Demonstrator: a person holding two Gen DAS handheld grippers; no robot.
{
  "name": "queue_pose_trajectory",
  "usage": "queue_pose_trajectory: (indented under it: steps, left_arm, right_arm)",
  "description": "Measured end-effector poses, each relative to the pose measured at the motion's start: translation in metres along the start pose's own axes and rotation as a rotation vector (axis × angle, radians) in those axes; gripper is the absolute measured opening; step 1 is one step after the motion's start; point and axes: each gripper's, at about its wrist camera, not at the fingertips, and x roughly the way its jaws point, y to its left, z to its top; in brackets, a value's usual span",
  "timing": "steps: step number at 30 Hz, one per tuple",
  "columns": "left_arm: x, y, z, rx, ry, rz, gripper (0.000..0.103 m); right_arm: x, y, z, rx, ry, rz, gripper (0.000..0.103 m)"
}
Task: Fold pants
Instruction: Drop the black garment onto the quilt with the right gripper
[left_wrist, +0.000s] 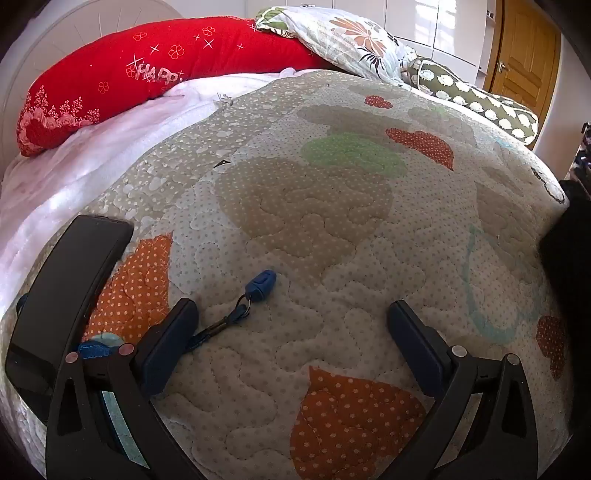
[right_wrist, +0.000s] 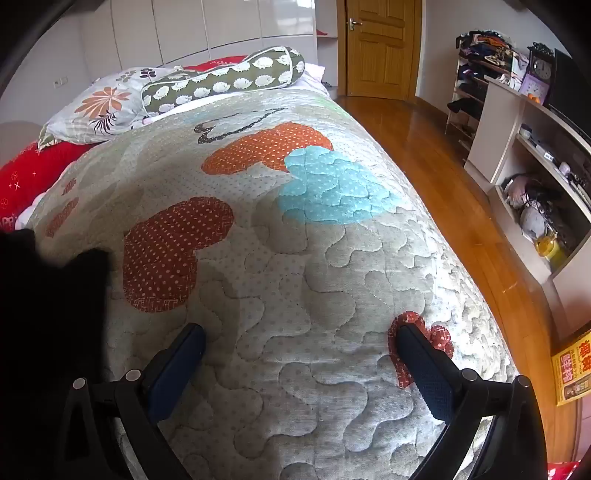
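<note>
The black pants show only as a dark mass at the right edge of the left wrist view (left_wrist: 565, 236) and at the left edge of the right wrist view (right_wrist: 48, 314), lying on the quilted bedspread (left_wrist: 314, 258). My left gripper (left_wrist: 291, 325) is open and empty above the quilt, well left of the pants. My right gripper (right_wrist: 299, 350) is open and empty above the quilt (right_wrist: 295, 258), just right of the pants. Most of the pants is out of frame.
A blue clip on a lanyard (left_wrist: 258, 284) and a black phone (left_wrist: 70, 295) lie by my left gripper. A red pillow (left_wrist: 147, 70), a floral pillow (left_wrist: 343, 37) and a green bolster (right_wrist: 225, 77) sit at the bed head. Wooden floor (right_wrist: 443, 177) and shelves (right_wrist: 535, 177) are to the right.
</note>
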Motion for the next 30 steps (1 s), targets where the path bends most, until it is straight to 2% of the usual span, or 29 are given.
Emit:
queue_pose_trajectory:
  steps: [24, 28, 30]
  left_arm:
    - [0.0, -0.001, 0.003, 0.01, 0.008, 0.01, 0.103]
    - [-0.013, -0.008, 0.0, 0.051, 0.031, 0.011, 0.103]
    - [-0.024, -0.006, -0.002, 0.048, 0.005, 0.009, 0.102]
  right_arm:
    - [0.004, -0.001, 0.003, 0.003, -0.002, -0.004, 0.103]
    - [0.003, 0.006, 0.005, 0.003, 0.005, -0.042, 0.103]
    - [-0.004, 0.004, 0.003, 0.013, 0.016, -0.02, 0.099]
